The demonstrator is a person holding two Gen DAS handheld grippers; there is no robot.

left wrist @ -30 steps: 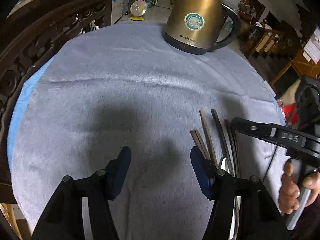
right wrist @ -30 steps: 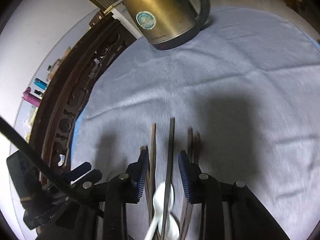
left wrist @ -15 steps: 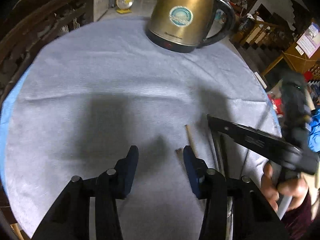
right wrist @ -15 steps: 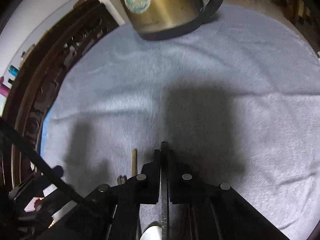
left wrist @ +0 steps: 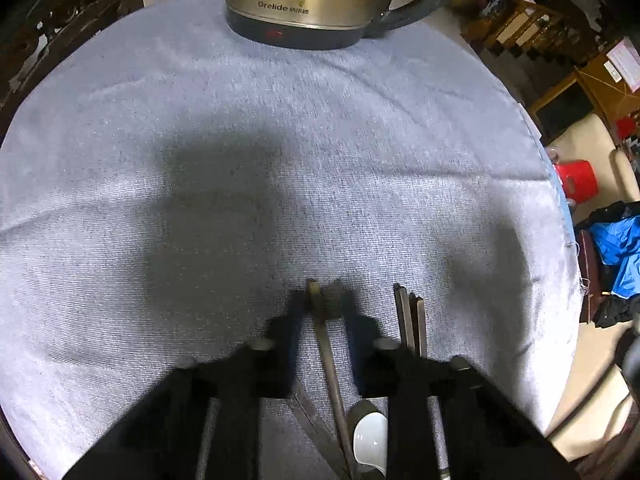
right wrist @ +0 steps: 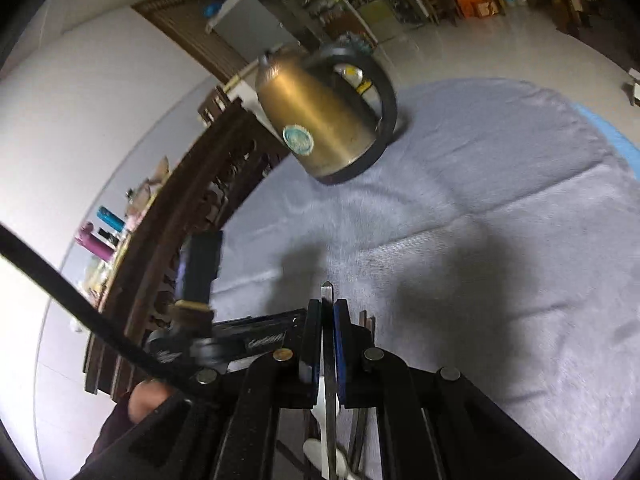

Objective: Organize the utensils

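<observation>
Left wrist view: my left gripper [left wrist: 320, 320] points steeply down at the grey-blue cloth [left wrist: 280, 140]. A brown chopstick [left wrist: 326, 344] runs lengthwise between its jaws. They have just been closing on it. Motion smears the fingers, but at the tips they hug the stick from both sides, so I read them as clamped on it. The stick is slim and rounded, with a paler, blunt end just past my fingertips. It lies flat on the cloth.

Just to its right three other chopsticks [left wrist: 410, 320] lie side by side, touching. They are darker and square-cut at the ends. A white spoon [left wrist: 370, 436] sits near the bottom edge, its glossy bowl facing up, beside the brown stick's shaft. A brass-coloured kettle [left wrist: 312, 0] stands at the far side of the cloth, well apart from the utensils.

From the right wrist, my right gripper [right wrist: 327, 308] has its jaws together on a dark chopstick [right wrist: 327, 294]. It is thin and flat-sided, and its pointed tip pokes out past the pads. The stick hangs above the cloth, and the spoon shows white beneath it.
</observation>
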